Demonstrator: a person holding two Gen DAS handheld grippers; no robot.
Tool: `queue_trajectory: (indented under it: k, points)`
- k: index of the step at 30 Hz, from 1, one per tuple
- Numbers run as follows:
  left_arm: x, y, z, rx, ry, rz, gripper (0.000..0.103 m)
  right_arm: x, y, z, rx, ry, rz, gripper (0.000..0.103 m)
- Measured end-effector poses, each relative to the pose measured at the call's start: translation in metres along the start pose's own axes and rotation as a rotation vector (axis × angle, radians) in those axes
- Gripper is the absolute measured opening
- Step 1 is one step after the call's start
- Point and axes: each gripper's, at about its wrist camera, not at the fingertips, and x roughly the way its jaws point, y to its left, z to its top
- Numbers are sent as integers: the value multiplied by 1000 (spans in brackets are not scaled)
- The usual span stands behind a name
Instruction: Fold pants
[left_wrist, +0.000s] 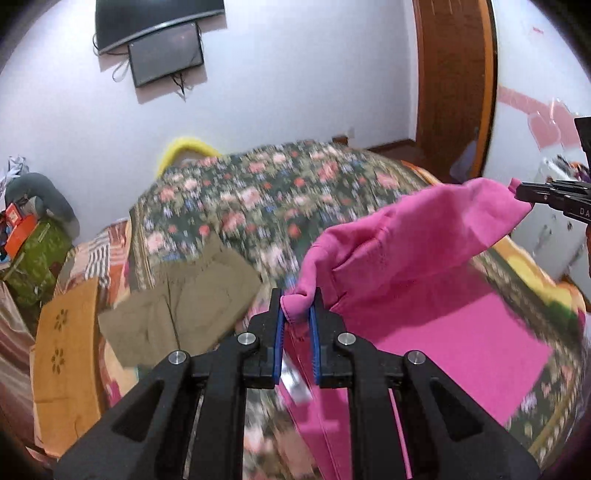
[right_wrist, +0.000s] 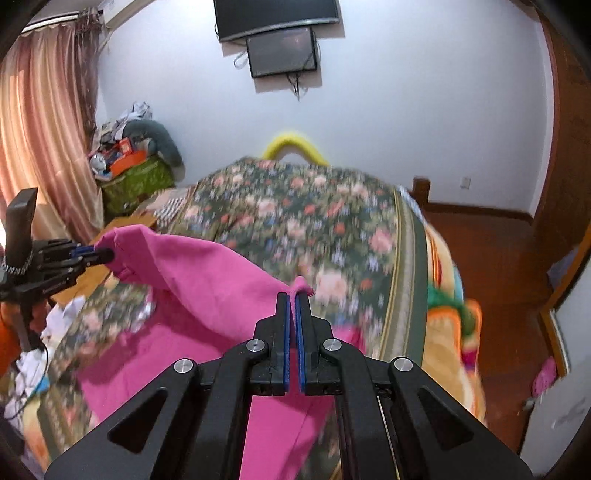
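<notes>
Aloft, pink pants (left_wrist: 406, 254) between both hand-held grippers.

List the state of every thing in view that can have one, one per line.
Pink fabric pants: lifted at two corners, rest lying on the bed.
Left gripper: shut on the pants.
Right gripper: shut on the pants.
Khaki folded garment: lying flat on the bed.
Wall-mounted black screen: off.
Brown wooden door: cannot tell.

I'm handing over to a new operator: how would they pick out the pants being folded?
Start at the bed with the floral quilt. The pink pants lie on its near side, one edge lifted between the left tool and the right tool. The folded khaki garment beside them is drab and flat.
</notes>
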Motion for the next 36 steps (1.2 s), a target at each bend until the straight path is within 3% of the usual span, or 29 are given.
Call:
queue_trajectory:
  k: [5, 10, 16, 19, 21, 23, 25, 27, 36]
  points:
    - [-3, -13, -52, -13, 86, -53, 12, -5, 4, -57, 50, 88, 10, 2]
    - [4, -32, -98, 13, 186, -38, 12, 5, 13, -108, 73, 198, 20, 3]
    - [-11, -29, -121, -18, 242, -34, 13, 3, 16, -138, 106, 296, -9, 3]
    - [-24, -27, -120, -26, 232, -25, 24, -11, 21, -139, 73, 282, -48, 6]
    - [-34, -27, -114, -21, 213, -8, 51, -21, 24, -137, 53, 269, -60, 7]
    - [-43, -27, -108, -13, 175, 9, 67, -29, 29, -133, 46, 248, -44, 13]
    - [-50, -32, -100, 8, 143, 6, 70, -34, 34, -130, 40, 231, -31, 34]
    - [-49, -42, -94, 41, 145, 0, 79, -34, 42, -127, 26, 212, -21, 43]
    - [-11, -94, -101, 278, 222, -5, 80, 8, 81, -125, -120, 300, 45, 43]
